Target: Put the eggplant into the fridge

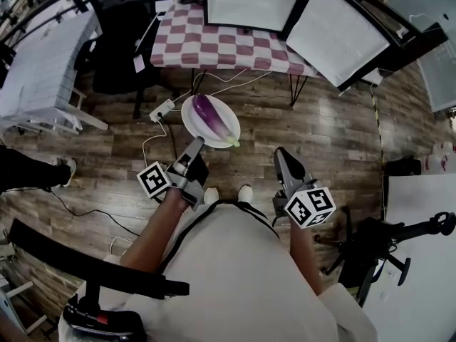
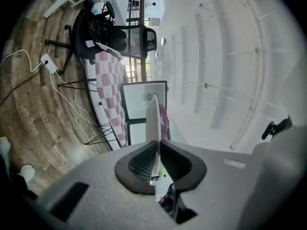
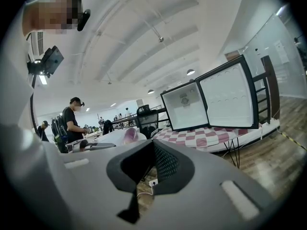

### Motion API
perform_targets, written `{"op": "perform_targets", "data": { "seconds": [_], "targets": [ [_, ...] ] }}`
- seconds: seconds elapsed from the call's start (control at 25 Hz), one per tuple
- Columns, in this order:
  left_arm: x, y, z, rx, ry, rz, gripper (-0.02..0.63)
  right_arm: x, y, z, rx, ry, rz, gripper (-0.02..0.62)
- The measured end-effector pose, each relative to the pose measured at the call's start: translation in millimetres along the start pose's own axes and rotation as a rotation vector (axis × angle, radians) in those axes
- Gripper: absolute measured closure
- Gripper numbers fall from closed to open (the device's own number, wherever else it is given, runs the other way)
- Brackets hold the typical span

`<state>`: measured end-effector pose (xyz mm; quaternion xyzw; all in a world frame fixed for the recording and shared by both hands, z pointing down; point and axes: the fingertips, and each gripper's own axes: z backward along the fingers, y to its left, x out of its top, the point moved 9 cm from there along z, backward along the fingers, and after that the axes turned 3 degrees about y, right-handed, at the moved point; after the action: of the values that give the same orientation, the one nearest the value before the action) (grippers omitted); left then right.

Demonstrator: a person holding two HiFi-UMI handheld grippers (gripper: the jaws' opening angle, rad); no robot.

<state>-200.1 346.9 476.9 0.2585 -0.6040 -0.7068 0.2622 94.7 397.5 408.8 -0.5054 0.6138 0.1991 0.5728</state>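
A purple eggplant (image 1: 214, 117) lies on a white plate (image 1: 191, 122) that hangs above the wooden floor. My left gripper (image 1: 194, 148) is shut on the plate's near rim. In the left gripper view the plate (image 2: 152, 121) shows edge-on between the pads, with the eggplant (image 2: 164, 120) on its right side. My right gripper (image 1: 282, 157) hangs beside it, shut, with nothing in it. The white fridge (image 1: 251, 2) stands on a red-checked table (image 1: 214, 45), its door (image 1: 335, 34) swung wide open. The right gripper view shows the fridge (image 3: 184, 107), its door (image 3: 225, 97) and the eggplant (image 3: 129, 135).
A black office chair (image 1: 117, 41) stands left of the checked table. A power strip (image 1: 162, 109) and cables lie on the floor under the plate. A white bench (image 1: 43, 63) is at the left, a black stand (image 1: 385, 244) and a white table (image 1: 427, 212) at the right. A person (image 3: 73, 121) stands far off.
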Motion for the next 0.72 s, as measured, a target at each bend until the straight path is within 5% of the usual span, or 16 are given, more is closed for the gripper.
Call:
{"op": "perform_targets", "data": {
  "seconds": [0.72],
  "targets": [
    [29.4, 14.0, 44.6, 0.015, -0.009, 0.005, 0.574, -19.3, 41.0, -18.6, -0.007, 0.03, 0.01, 0.588]
  ]
}}
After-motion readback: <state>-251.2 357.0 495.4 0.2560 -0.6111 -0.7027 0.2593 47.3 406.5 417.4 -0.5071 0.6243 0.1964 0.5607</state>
